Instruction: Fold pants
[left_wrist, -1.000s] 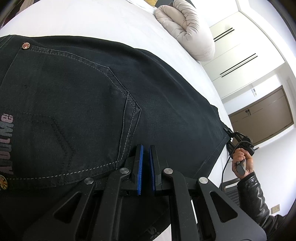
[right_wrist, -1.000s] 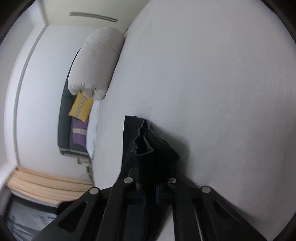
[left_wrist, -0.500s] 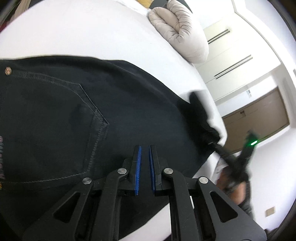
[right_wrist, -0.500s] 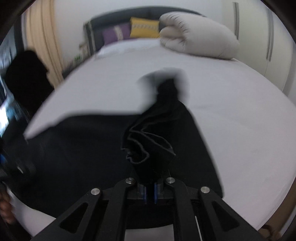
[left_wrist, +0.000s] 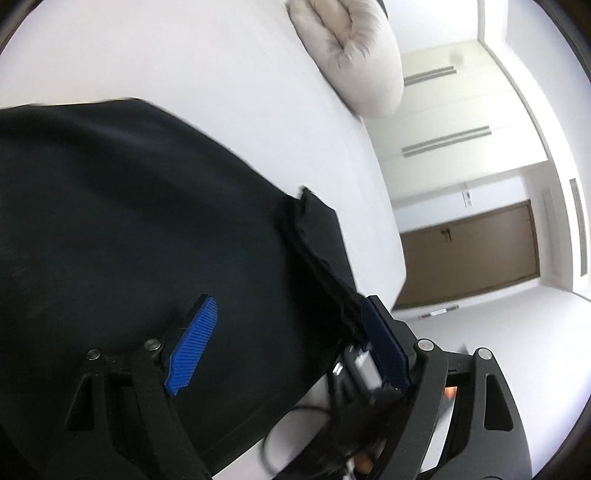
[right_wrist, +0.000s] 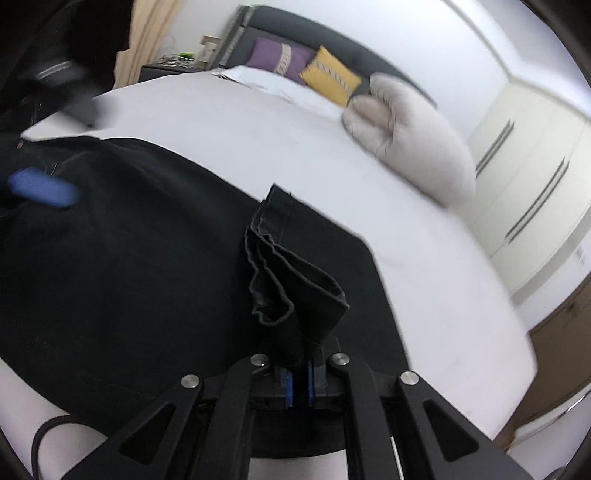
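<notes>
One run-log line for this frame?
left gripper: open over pants | right gripper: shut on leg hems | surface: white bed

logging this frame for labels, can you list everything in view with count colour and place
pants: one pair, black, spread on the bed, hem end bunched in the right gripper
bed: one, white sheet, under the pants
rolled duvet: one, pale beige, on the bed by the headboard
cushions: two, purple and yellow, against the dark headboard
wardrobe: white doors, beyond the bed
door: one, brown, far wall
curtain: beige, left of the headboard
left gripper: black with blue pads, open, over the pants
right gripper: black with blue pads, shut on the hem
</notes>
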